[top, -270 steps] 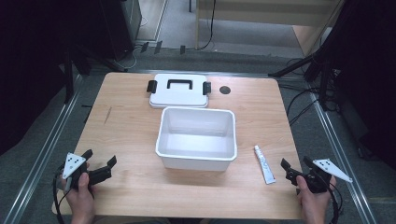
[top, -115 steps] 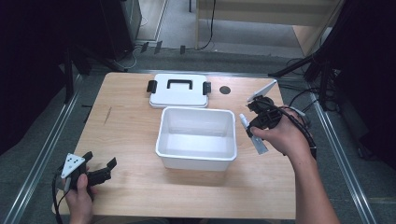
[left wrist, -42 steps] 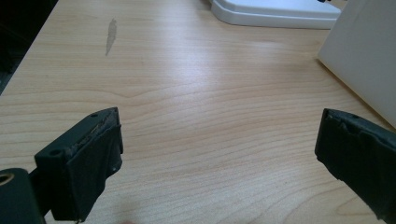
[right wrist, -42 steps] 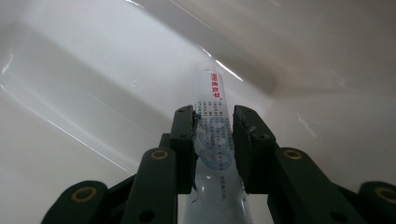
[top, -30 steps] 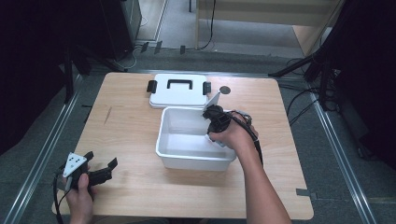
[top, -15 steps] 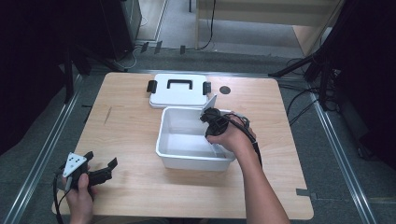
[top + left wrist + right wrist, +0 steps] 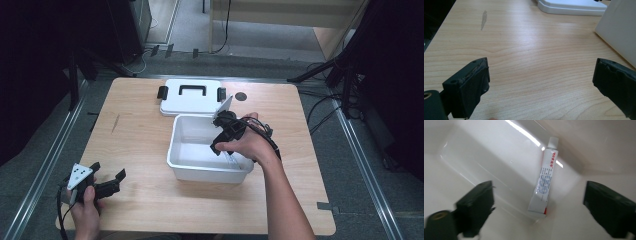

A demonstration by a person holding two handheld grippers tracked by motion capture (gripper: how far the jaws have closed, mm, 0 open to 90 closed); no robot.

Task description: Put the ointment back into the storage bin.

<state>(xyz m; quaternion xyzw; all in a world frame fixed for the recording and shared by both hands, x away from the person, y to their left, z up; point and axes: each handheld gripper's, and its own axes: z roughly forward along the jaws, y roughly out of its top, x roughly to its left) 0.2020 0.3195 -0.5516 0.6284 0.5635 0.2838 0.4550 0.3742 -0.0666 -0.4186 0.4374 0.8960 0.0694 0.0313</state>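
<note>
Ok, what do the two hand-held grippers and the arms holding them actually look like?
Both are black, each with two blocky jaws faced with dark, worn padding. The left hand-held gripper carries a grey three-cornered plate with dark dots on top and trails a black cable. The right hand-held gripper has the same kind of plate, and black cables loop over its hand. Both forearms are bare, no sleeves.
</note>
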